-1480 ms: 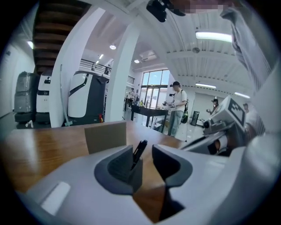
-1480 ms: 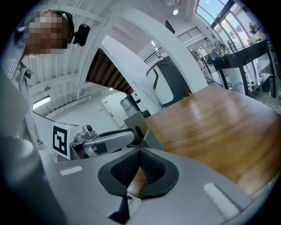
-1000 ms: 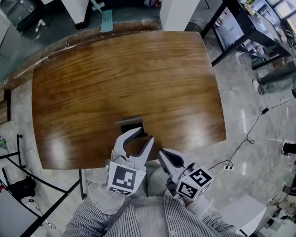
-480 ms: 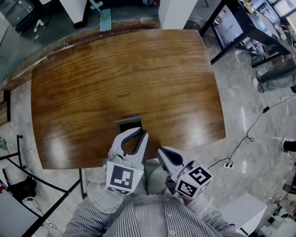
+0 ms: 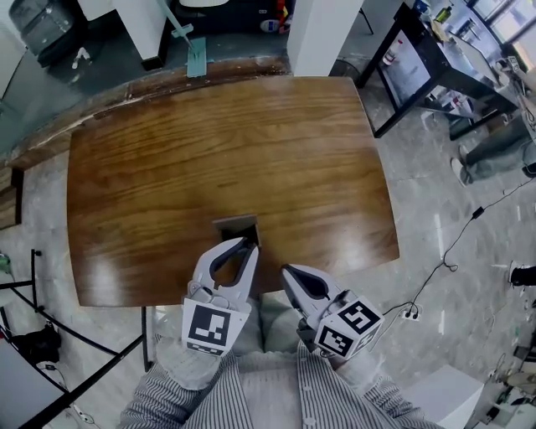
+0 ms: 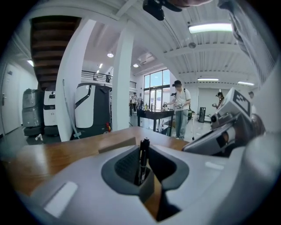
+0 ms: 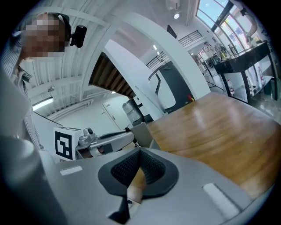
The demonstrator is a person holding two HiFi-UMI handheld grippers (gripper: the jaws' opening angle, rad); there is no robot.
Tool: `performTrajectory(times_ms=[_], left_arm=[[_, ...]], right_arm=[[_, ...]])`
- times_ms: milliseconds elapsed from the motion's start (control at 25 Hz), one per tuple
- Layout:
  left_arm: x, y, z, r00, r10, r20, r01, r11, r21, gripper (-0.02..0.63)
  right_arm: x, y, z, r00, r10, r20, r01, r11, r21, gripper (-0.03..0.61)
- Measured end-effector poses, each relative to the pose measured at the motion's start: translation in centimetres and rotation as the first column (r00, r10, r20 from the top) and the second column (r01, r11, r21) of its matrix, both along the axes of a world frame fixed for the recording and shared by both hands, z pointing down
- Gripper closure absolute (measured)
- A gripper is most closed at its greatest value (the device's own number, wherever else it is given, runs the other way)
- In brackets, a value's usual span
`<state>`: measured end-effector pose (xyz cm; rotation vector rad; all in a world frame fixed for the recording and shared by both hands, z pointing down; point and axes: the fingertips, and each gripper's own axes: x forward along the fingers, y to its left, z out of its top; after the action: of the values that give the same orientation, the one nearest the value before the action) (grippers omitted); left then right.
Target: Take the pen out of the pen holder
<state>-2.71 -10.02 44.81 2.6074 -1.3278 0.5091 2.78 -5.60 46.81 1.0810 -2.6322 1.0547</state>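
A small square pen holder (image 5: 235, 225) stands on the wooden table (image 5: 167, 159) near its front edge. My left gripper (image 5: 249, 245) reaches over the holder from the near side, shut on a black pen (image 6: 142, 158). In the left gripper view the pen stands upright between the pads, with the holder's tan wall (image 6: 115, 144) just behind it. The pen's lower end is hidden by the jaws. My right gripper (image 5: 287, 273) hovers just to the right, at the table's edge. Its jaws are shut and its fingertips (image 7: 139, 151) meet with nothing between them.
The table's front edge runs just under both grippers. A white pillar (image 5: 322, 25) and a black desk (image 5: 431, 59) stand beyond the far right corner. A cable (image 5: 456, 235) trails on the floor at the right. People stand by a dark bench (image 6: 178, 110) far off.
The left jaws stood open around the holder and have closed on the pen. Both grippers have risen a little since then.
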Motion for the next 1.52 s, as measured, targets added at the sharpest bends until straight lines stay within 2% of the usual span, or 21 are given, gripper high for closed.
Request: performTrajectory(times_ms=[120, 400, 520, 760, 1000, 1520], left_arm=[[-0.8, 0.2, -1.8, 0.999, -0.031, -0.036, 0.033, 0.999, 0.042, 0.552], [-2.4, 0.9, -6.0, 0.979, -0.090, -0.185, 0.105, 0.992, 0.071, 0.552], [-3.2, 1.4, -7.1, 0.961, -0.113, -0.252, 0.128, 0.991, 0.043, 0.552], [-4.5, 3.0, -7.5, 0.927, -0.157, -0.340, 0.165, 0.986, -0.005, 0.552], [-5.0, 4.0, -7.4, 0.925, -0.168, -0.340, 0.179, 0.984, 0.000, 0.552], [-4.4, 5.0, -6.2, 0.926, -0.168, -0.338, 0.160, 0.986, -0.053, 0.554]], right_arm=[[-0.4, -0.2, -1.2, 1.000, -0.015, -0.007, 0.015, 0.999, 0.032, 0.578], [-1.6, -0.2, -4.6, 0.998, -0.061, -0.012, 0.062, 0.989, 0.131, 0.578], [-2.2, -0.7, -6.5, 0.997, -0.070, -0.018, 0.072, 0.982, 0.177, 0.578], [-2.9, -1.3, -8.5, 0.996, -0.080, -0.027, 0.084, 0.967, 0.239, 0.578], [-3.1, -0.9, -8.6, 0.994, -0.091, -0.062, 0.104, 0.962, 0.253, 0.578], [-4.0, 0.3, -8.0, 0.988, -0.115, -0.103, 0.137, 0.959, 0.249, 0.578]])
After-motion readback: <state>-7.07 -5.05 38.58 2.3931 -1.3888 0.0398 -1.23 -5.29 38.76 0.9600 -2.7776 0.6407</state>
